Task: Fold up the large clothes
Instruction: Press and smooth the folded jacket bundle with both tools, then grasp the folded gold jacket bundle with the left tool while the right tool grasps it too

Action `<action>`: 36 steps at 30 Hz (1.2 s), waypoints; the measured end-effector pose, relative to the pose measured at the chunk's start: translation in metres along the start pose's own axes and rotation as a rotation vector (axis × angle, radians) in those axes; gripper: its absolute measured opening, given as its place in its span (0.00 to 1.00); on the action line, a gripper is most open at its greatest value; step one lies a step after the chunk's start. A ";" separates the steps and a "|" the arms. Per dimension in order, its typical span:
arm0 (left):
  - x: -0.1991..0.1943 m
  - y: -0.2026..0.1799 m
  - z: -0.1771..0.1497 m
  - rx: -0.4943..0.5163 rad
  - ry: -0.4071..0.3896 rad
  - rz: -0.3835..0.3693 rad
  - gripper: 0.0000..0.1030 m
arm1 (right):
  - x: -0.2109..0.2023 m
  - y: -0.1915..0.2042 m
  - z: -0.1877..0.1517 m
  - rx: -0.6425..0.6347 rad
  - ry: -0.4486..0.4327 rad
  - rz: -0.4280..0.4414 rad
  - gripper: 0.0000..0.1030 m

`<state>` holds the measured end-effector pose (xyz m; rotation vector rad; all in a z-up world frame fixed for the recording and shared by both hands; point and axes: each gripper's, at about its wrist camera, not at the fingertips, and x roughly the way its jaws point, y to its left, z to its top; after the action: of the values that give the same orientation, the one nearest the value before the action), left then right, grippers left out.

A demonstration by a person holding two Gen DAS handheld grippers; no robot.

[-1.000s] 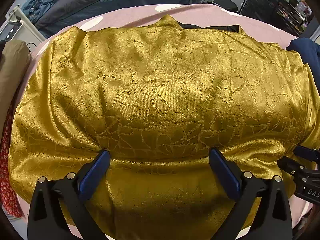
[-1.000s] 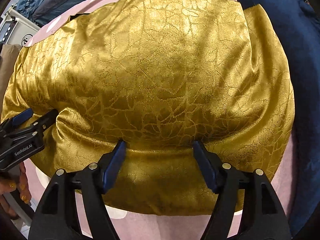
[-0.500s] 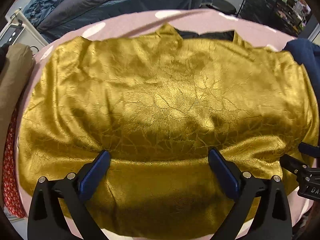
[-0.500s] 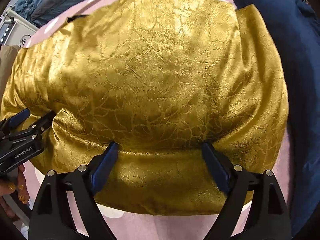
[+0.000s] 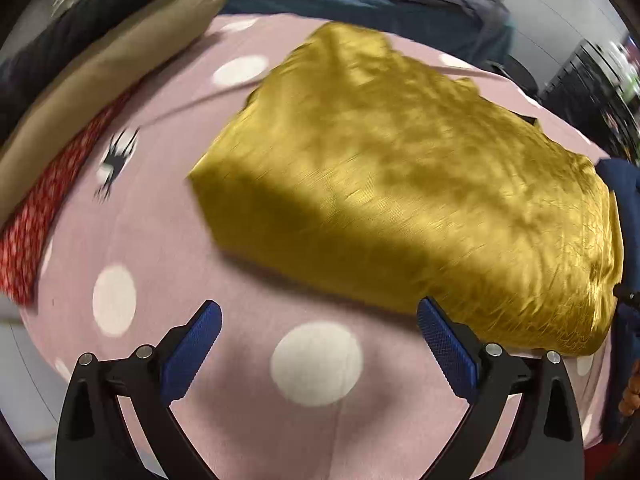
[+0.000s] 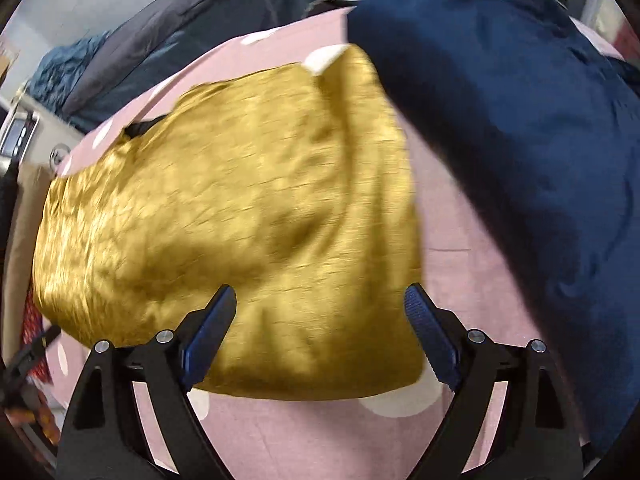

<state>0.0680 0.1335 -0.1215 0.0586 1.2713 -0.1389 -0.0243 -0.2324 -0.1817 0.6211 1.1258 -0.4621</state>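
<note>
Left gripper (image 5: 318, 344), earlier planted on the shiny gold crackle-patterned garment (image 5: 400, 184), now hangs over bare pink white-dotted cover (image 5: 248, 292); garment sits off at its 1 o'clock, only the right finger near its hem. Tan folded cloth (image 5: 100, 68) and red printed fabric (image 5: 44, 208) now loom at 10 o'clock. Right gripper (image 6: 320, 320) has spread wider and shifted toward the garment's right edge; dark navy garment (image 6: 520, 140) now fills 2 o'clock. Both views blurred.

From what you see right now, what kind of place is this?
Probably a home laundry-folding spot: a shiny gold garment on a pink polka-dot cover, a dark blue garment and a tan folded cloth alongside.
</note>
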 end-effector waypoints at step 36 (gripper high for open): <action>-0.021 0.032 -0.013 -0.170 0.049 -0.070 0.93 | 0.082 -0.043 0.047 0.160 0.153 0.307 0.86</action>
<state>0.0538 0.1685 -0.1061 -0.1292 1.3299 -0.0894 0.0112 -0.2989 -0.2535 0.9666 1.1201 -0.2441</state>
